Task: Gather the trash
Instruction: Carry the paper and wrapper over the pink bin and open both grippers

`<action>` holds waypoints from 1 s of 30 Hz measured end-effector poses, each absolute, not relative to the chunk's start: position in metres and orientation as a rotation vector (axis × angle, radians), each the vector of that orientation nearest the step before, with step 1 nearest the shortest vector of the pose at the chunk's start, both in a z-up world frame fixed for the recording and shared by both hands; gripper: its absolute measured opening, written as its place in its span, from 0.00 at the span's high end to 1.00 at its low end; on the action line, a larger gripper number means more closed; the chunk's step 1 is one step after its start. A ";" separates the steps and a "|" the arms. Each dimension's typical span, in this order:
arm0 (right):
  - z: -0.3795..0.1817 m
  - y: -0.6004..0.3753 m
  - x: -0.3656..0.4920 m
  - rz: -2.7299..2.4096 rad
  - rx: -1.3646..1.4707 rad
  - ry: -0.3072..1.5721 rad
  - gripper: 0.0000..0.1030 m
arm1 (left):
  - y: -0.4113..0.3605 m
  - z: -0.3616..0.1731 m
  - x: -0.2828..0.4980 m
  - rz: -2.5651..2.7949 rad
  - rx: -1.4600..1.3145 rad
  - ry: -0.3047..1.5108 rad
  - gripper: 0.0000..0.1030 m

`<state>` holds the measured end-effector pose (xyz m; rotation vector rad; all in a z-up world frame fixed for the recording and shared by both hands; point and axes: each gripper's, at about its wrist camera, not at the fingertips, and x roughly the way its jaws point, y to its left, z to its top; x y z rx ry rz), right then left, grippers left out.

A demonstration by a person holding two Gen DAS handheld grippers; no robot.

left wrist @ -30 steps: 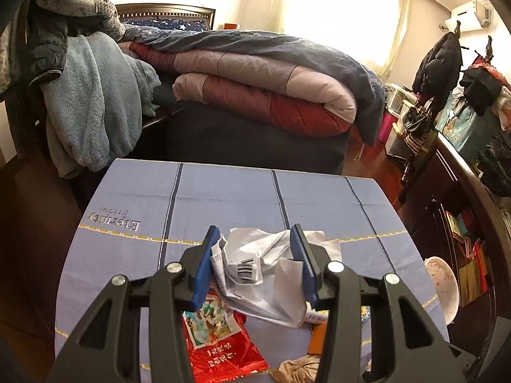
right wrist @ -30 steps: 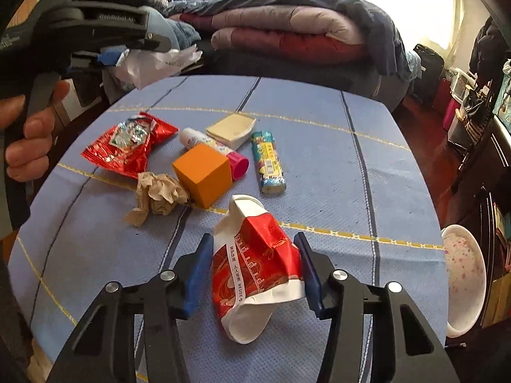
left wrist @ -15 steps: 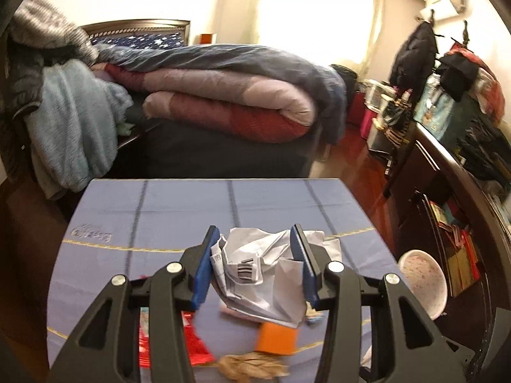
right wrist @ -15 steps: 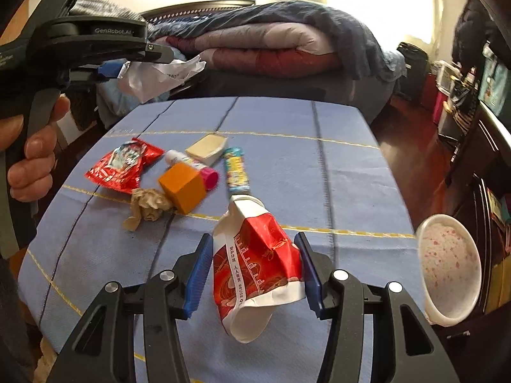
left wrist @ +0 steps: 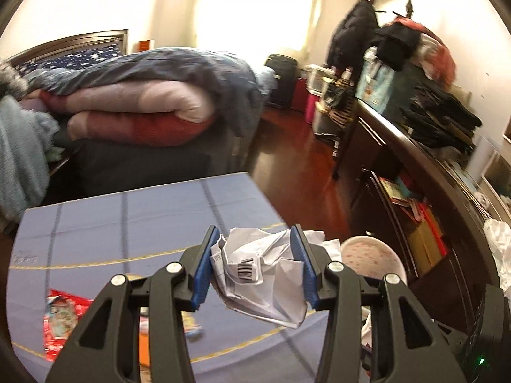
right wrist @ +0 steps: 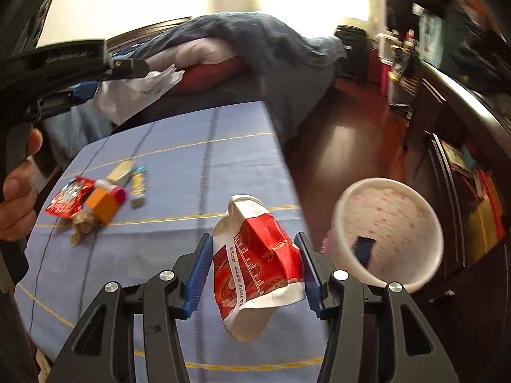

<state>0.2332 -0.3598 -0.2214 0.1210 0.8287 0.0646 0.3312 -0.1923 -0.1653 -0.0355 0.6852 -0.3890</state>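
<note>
Below table edge: white bin (right wrist: 388, 233), speckled interior, dark blue scrap inside. Right gripper (right wrist: 254, 269): fingers part-spread, pinching crushed red-white cup (right wrist: 255, 265) above blue tablecloth (right wrist: 179, 146). Left gripper (left wrist: 255, 266): fingers clamping crumpled white paper (left wrist: 258, 274), airborne.

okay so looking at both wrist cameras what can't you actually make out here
- Left wrist view: table items behind the left claw; only the red snack packet shows partly, blurred.
- Right wrist view: dark object inside the white bin, smeared by motion.
- Barcode text on the crumpled white paper: too small.
</note>
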 end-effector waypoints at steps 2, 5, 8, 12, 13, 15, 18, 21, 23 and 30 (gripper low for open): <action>-0.222 -0.378 0.231 0.024 0.142 0.824 0.49 | -0.211 -0.168 0.333 -0.419 -0.019 0.690 0.55; -0.224 -0.405 0.229 -0.037 0.171 0.819 0.49 | -0.241 -0.173 0.336 -0.464 0.006 0.701 0.55; -0.228 -0.434 0.227 -0.098 0.207 0.815 0.49 | -0.273 -0.178 0.338 -0.507 0.036 0.707 0.55; -0.233 -0.470 0.227 -0.174 0.247 0.811 0.49 | -0.317 -0.186 0.341 -0.567 0.077 0.712 0.55; -0.234 -0.477 0.228 -0.191 0.256 0.809 0.49 | -0.328 -0.187 0.342 -0.582 0.085 0.714 0.55; -0.237 -0.492 0.230 -0.220 0.276 0.808 0.49 | -0.346 -0.192 0.345 -0.611 0.099 0.718 0.55; -0.241 -0.510 0.236 -0.251 0.301 0.800 0.49 | -0.375 -0.201 0.348 -0.661 0.115 0.734 0.54; -0.247 -0.523 0.247 -0.273 0.314 0.799 0.49 | -0.397 -0.211 0.353 -0.688 0.127 0.755 0.54; -0.251 -0.528 0.252 -0.287 0.311 0.802 0.49 | -0.408 -0.218 0.356 -0.700 0.138 0.764 0.54; -0.268 -0.535 0.270 -0.323 0.277 0.817 0.49 | -0.438 -0.242 0.372 -0.722 0.149 0.809 0.48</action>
